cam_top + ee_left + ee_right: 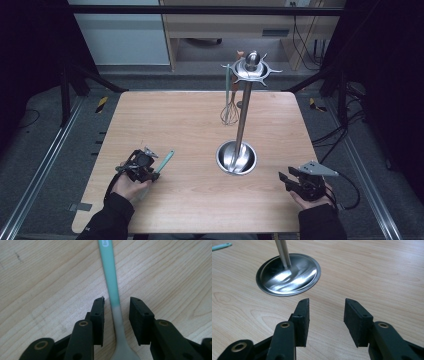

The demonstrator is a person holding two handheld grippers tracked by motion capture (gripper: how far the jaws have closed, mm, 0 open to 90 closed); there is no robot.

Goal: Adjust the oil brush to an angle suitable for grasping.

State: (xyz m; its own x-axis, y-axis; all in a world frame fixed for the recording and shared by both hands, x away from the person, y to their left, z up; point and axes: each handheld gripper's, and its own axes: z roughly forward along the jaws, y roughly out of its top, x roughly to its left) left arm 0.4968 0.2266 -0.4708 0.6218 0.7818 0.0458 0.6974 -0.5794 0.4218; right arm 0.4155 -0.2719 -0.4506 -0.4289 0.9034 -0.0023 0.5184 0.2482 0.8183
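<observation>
Teal spatula handle (110, 272) bears an unreadable mark.

Utensil stand (241, 125) mid-table, bare wood around

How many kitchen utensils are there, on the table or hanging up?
2, perhaps more. A teal-handled utensil lies on the table between the left gripper's fingers; a whisk hangs from the metal stand. A brown handle behind may be another.

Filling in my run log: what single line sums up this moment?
left gripper: open, astride mint-green utensil handle, pads not touching | right gripper: open, empty | steel utensil stand: wire whisk hanging
</observation>
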